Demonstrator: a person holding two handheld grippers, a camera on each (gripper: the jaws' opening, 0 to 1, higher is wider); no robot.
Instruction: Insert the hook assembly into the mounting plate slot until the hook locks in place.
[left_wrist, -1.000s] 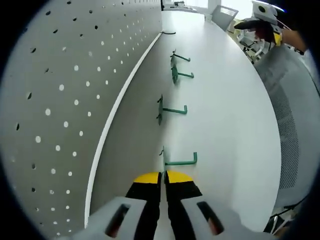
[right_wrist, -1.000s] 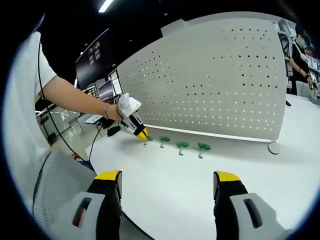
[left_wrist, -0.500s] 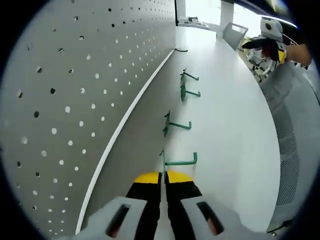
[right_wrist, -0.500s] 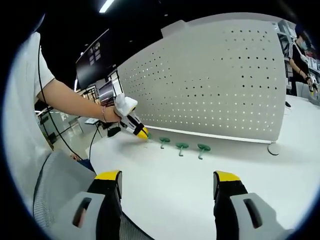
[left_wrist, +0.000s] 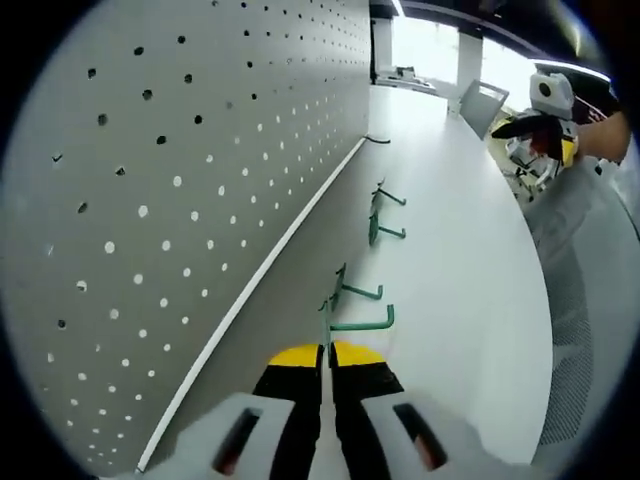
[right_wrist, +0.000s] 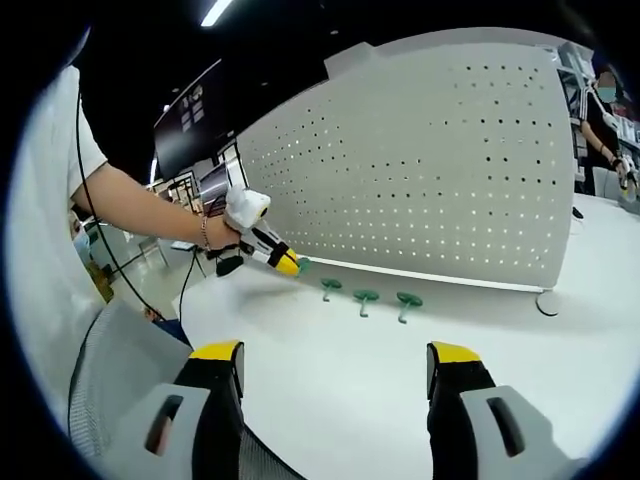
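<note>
My left gripper (left_wrist: 327, 350) is shut on a green hook assembly (left_wrist: 360, 323) and holds it above the white table (left_wrist: 470, 300), beside the grey pegboard mounting plate (left_wrist: 170, 180). In the right gripper view, the left gripper (right_wrist: 288, 264) carries that hook (right_wrist: 303, 264) close to the plate's (right_wrist: 430, 170) lower left part; I cannot tell whether they touch. Three more green hooks (right_wrist: 366, 297) lie in a row on the table below it, seen also in the left gripper view as hooks (left_wrist: 385, 232). My right gripper (right_wrist: 337, 352) stands open and holds nothing, well back from the plate.
A grey mesh chair back (right_wrist: 110, 380) sits under my right gripper, with the same chair (left_wrist: 590, 300) past the table's edge. The plate rests on a round foot (right_wrist: 545, 298). A person (right_wrist: 600, 110) stands far right. A dark monitor (right_wrist: 190, 120) is behind.
The left gripper has lifted its hook off the table and up toward the plate; the row on the table is down to three. The right gripper has not moved.
</note>
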